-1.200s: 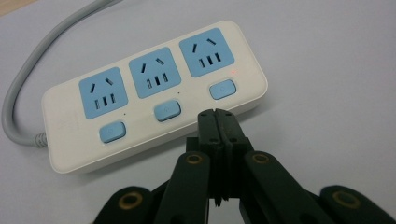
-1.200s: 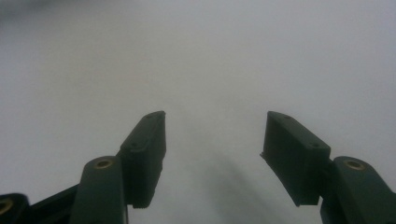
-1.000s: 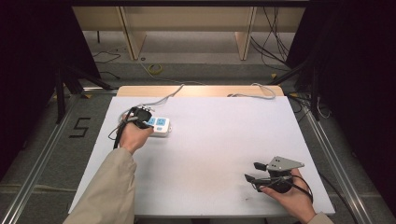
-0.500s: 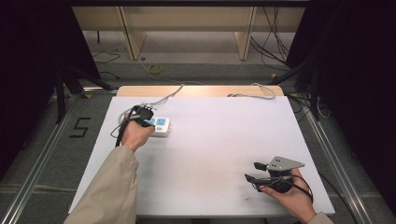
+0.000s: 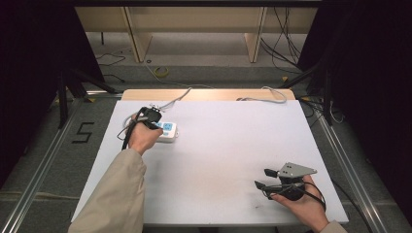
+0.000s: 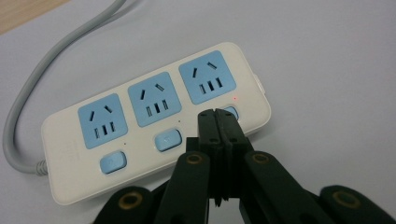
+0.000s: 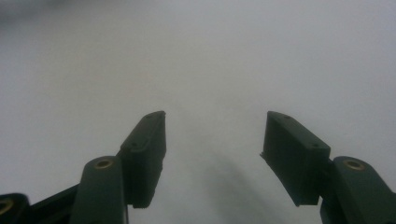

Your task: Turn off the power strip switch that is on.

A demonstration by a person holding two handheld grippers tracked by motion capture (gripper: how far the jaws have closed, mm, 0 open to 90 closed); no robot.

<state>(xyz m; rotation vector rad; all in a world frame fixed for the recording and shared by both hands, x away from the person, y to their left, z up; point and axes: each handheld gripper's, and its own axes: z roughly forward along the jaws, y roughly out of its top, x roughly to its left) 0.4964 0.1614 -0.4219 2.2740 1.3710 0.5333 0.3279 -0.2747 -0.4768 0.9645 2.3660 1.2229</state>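
- The power strip [image 5: 166, 131] is seen at the far left of the white table [image 5: 228, 145], with its grey cord [image 6: 28, 112] led off toward the far edge.
- The left gripper [image 6: 218, 114] is held clenched, with nothing between its jaws; the joined tips are set at the rightmost of the three small blue switches [image 6: 230, 112], and contact is likely but cannot be confirmed.
- The strip's long axis is laid across the left gripper's line of reach, so the three sockets and their switches are ranged side by side before it; the middle switch [image 6: 168, 139] lies just to the left of the tips.
- A small red light [image 6: 235, 98] is seen beside the rightmost socket.
- Any further press is judged to fall to the left hand [image 5: 142, 138], which is by far the nearer.
- The right gripper [image 5: 266, 178] is held released, jaws apart and empty, low over bare table at the near right, well apart from the strip.
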